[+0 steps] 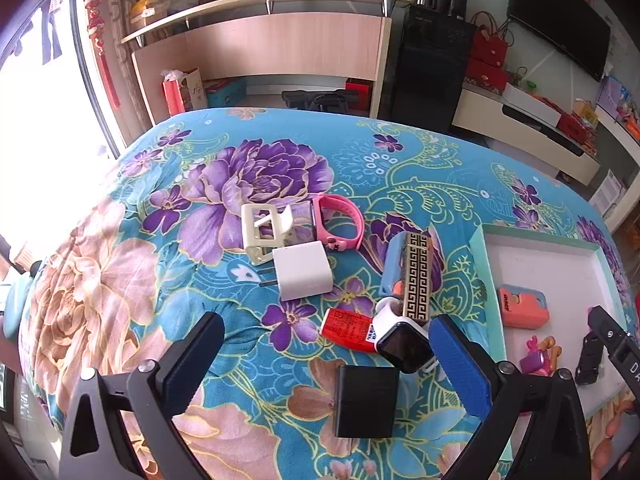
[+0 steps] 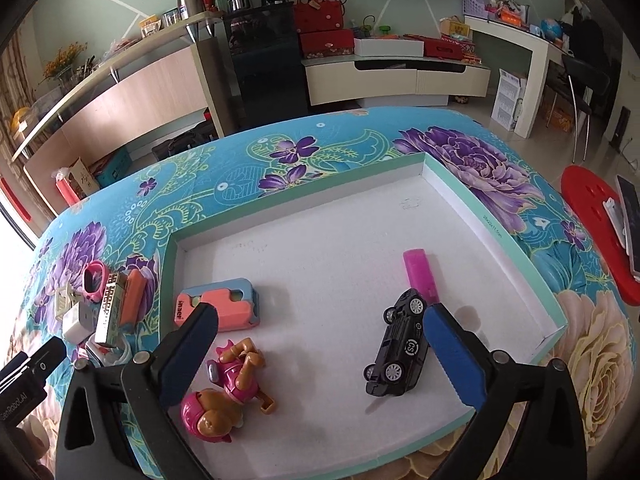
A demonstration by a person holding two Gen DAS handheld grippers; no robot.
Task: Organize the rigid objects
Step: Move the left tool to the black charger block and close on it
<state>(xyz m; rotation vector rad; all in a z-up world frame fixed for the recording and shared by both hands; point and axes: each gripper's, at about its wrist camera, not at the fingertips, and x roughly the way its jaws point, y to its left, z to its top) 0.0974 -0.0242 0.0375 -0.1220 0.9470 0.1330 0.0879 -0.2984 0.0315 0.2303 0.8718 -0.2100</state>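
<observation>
Both grippers' jaws wide apart, empty; "CS" on black toy car (image 2: pixel 398 350) in tray (image 2: pixel 496 240).

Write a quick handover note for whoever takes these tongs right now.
Left tongs: open, empty, above the black rectangular block.
Right tongs: open, empty, over the shallow white tray.
Done, in tray: black toy car, pink puppy figure, coral-and-blue case, pink stick.
Left, on the floral cloth: white charger cube, pink wristband, cream plastic stand, gold-patterned lighter, red tube, smartwatch.
</observation>
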